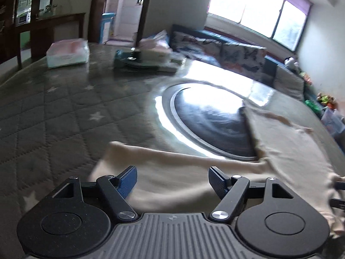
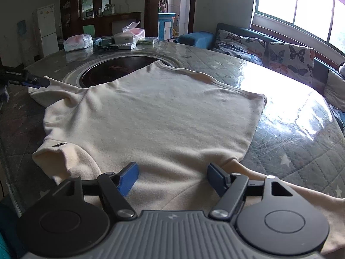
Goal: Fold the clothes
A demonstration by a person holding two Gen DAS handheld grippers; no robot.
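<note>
Cream sweater (image 2: 151, 116) flat on table (image 2: 291, 142) — both grippers open above it

Garment (image 2: 151, 116) on table (image 2: 291, 129), sofa (image 2: 280, 54) behind

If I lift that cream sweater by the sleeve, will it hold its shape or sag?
The sweater will likely sag: it already drapes in soft folds, and its sleeve lies limp. The fabric looks fleecy, so it probably grips well. The glossy table cover looks slick, so the body may slide and bunch when pulled.
</note>
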